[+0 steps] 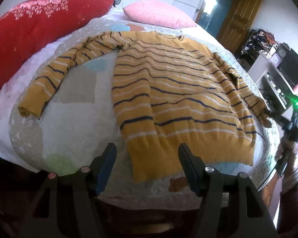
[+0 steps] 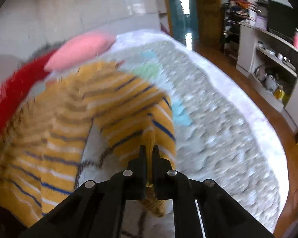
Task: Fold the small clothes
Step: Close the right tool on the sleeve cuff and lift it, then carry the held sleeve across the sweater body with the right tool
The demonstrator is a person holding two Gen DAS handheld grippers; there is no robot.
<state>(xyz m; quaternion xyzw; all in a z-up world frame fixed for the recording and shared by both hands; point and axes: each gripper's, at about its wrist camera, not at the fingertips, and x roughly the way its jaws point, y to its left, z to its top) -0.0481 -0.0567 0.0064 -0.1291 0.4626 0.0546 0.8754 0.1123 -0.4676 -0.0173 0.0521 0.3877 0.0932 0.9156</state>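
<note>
The left wrist view looks steeply down from the foot of the quilted pale bed (image 1: 69, 127), across the whole yellow striped knit sweater (image 1: 168, 91) toward the pink pillow (image 1: 159, 15). The right wrist view sits close over one sleeve, blurred. Both share the sweater (image 2: 49, 129), pillow (image 2: 79, 49), brown wooden door (image 1: 238, 19) and white shelf unit (image 2: 268, 59).

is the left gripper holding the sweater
No, the left gripper is open above the sweater hem, with nothing pinched between its fingers.
</note>
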